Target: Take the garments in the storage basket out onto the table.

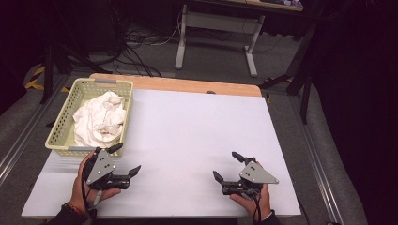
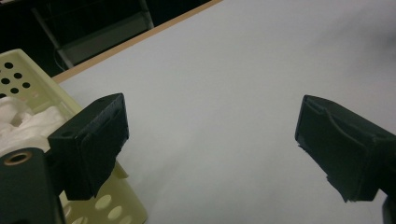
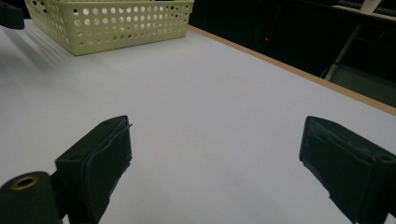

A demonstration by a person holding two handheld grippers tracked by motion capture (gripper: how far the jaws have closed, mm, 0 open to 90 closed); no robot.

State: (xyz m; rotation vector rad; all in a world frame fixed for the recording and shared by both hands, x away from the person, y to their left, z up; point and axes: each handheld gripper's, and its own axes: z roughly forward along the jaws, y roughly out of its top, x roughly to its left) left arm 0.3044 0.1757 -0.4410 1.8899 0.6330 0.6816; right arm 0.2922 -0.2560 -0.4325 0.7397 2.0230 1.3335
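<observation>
Inside the perforated basket (image 1: 65, 124) lies a crumpled white cloth (image 1: 100, 119), soft and light; pinch a raised fold. Both the left gripper (image 1: 126, 161) and right gripper (image 1: 226, 167) hover wide and empty above the table (image 1: 187, 136).

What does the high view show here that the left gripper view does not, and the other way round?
High view alone: both hands, the right gripper, the crumpled white cloth as a whole heap in the pale yellow perforated plastic basket, the grey floor and desk legs beyond. Left gripper view alone: a close look along the left gripper, its black fingers wide apart with nothing between, one beside the basket's corner. Both: the basket, some cloth, the white table sheet and its wooden edge.
</observation>
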